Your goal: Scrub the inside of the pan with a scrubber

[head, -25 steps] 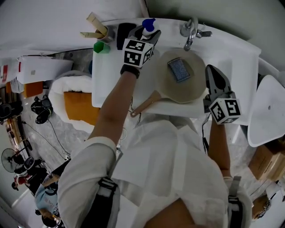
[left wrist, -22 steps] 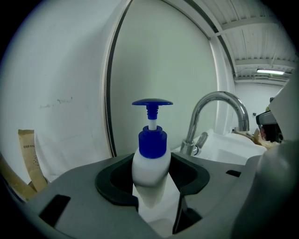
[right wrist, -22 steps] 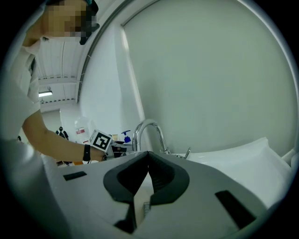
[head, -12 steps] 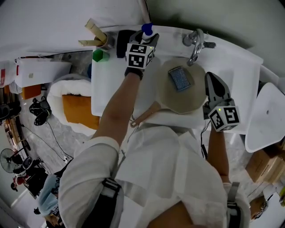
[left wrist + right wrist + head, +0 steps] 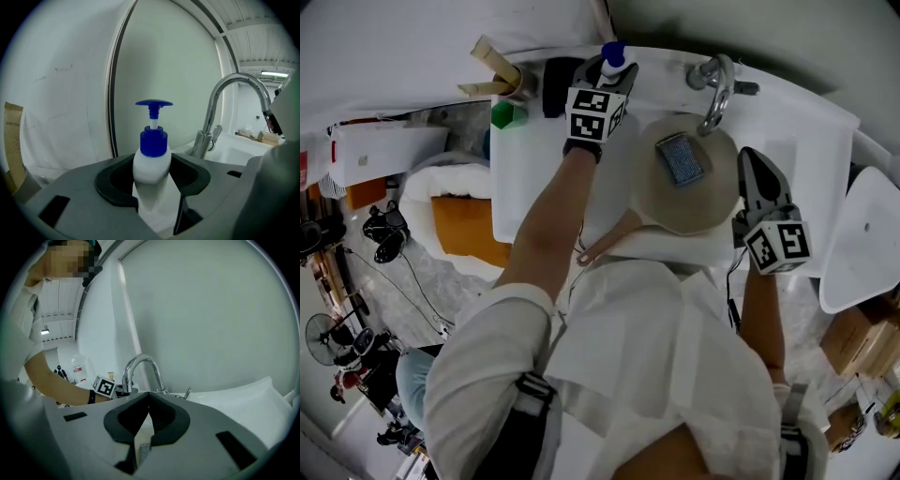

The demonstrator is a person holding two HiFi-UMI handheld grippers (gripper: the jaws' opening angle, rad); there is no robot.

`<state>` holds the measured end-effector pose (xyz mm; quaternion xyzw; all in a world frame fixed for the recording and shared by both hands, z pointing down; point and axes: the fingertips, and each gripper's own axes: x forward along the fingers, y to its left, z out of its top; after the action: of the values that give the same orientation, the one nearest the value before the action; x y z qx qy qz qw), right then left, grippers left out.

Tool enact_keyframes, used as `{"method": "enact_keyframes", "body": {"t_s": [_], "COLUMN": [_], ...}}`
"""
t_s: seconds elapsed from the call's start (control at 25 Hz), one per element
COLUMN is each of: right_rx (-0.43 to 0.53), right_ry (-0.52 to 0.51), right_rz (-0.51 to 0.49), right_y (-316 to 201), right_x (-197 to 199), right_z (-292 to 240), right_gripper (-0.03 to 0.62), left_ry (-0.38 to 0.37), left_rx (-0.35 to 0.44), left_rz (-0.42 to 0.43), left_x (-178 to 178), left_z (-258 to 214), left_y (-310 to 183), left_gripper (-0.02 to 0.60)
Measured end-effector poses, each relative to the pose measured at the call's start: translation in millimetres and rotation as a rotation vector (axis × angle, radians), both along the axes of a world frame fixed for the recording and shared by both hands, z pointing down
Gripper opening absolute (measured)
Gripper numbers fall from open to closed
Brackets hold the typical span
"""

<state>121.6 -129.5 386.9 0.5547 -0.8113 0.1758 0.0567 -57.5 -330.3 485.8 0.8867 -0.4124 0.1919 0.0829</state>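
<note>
Soap bottle point(image 5: 151, 165) sits squeezed in your left gripper point(image 5: 603, 67) at the back edge of the sink point(image 5: 792, 127) — pads pressed on its white body, blue pump point(image 5: 153, 104) upright above them. Your right gripper point(image 5: 751, 157) hangs just right of the pan point(image 5: 675, 204), jaws shut together on nothing. That pan lies in the sink under the faucet point(image 5: 714, 92), wooden handle point(image 5: 605, 242) toward you — the scrubber point(image 5: 681, 158) flat inside it, touched by neither gripper.

Dim even light, fisheye edges, dark vignette, soft focus
</note>
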Motion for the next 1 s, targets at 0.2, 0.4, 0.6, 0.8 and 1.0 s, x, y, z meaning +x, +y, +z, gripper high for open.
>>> {"method": "enact_keyframes", "body": {"t_s": [0.2,0.4,0.6,0.8,1.0], "right_rx": [0.002,0.01,0.017,0.019,0.027], "right_ry": [-0.008,-0.003,-0.005,-0.012,-0.012], "right_rz": [0.005,-0.005,-0.015,-0.022,-0.045], "right_y": [-2,1,4,11,17], "right_x": [-4,-9,-11,-12,-18], "right_z": [-1,-3,-5,-6,-5], "right_gripper": [0.008,0.008,0.008,0.008,0.008], "left_ry": [0.031,0.064,0.069,0.061,0.032], "left_rx": [0.0,0.018,0.03,0.041,0.052], "left_rz": [0.003,-0.013,-0.049,-0.069,-0.054], "left_x": [1,-5,-22,-41,-57], "left_z": [-1,-10,-20,-30,-42], "left_y": [1,0,14,42,76], "left_gripper": [0.255,0.305,0.314,0.316,0.314]}}
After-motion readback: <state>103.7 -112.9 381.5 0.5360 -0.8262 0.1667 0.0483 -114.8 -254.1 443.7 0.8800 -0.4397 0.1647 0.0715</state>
